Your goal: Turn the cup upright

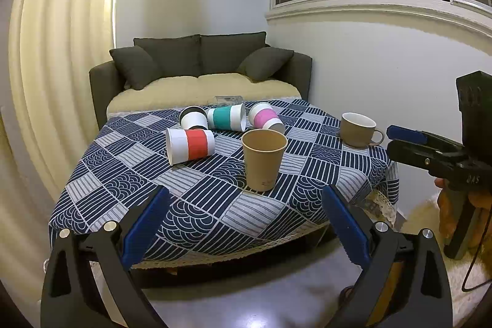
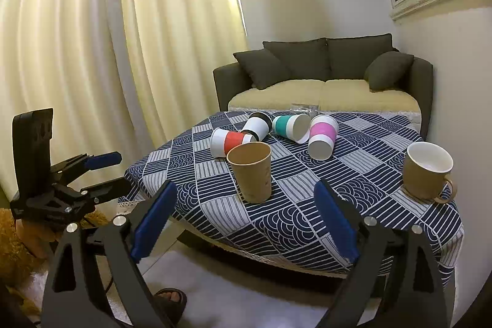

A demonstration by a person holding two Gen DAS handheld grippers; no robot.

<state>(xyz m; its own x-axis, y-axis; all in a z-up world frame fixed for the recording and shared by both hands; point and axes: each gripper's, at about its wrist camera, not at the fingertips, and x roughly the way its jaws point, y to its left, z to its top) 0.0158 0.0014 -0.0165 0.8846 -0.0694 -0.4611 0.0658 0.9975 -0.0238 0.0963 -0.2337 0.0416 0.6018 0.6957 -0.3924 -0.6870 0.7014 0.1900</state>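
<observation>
Both tools, left (image 1: pixel 246 223) and right (image 2: pixel 243 220), gape wide, empty, short of tabletop (image 1: pixel 307 202). 4 banded cups lie toppled; red cup (image 1: pixel 190 146) nearest. Risk: reaching past knocks upright paper cup (image 1: pixel 263 160).

You see a matt brown paper cup (image 1: pixel 263 162) on the desk's woven patterned cloth (image 1: pixel 196 205), a glossy ceramic mug (image 1: pixel 358 129), and blue ribbed pads (image 1: pixel 147 223) on your black plastic hand-held gripper.

Navy-and-white geometric patchwork tablecloth (image 1: pixel 196 199) | tan paper cup (image 1: pixel 263 162) | red-banded white cup (image 1: pixel 190 145) | teal-banded white cup (image 1: pixel 226 118) | pink-banded white cup (image 1: pixel 265 119)
</observation>
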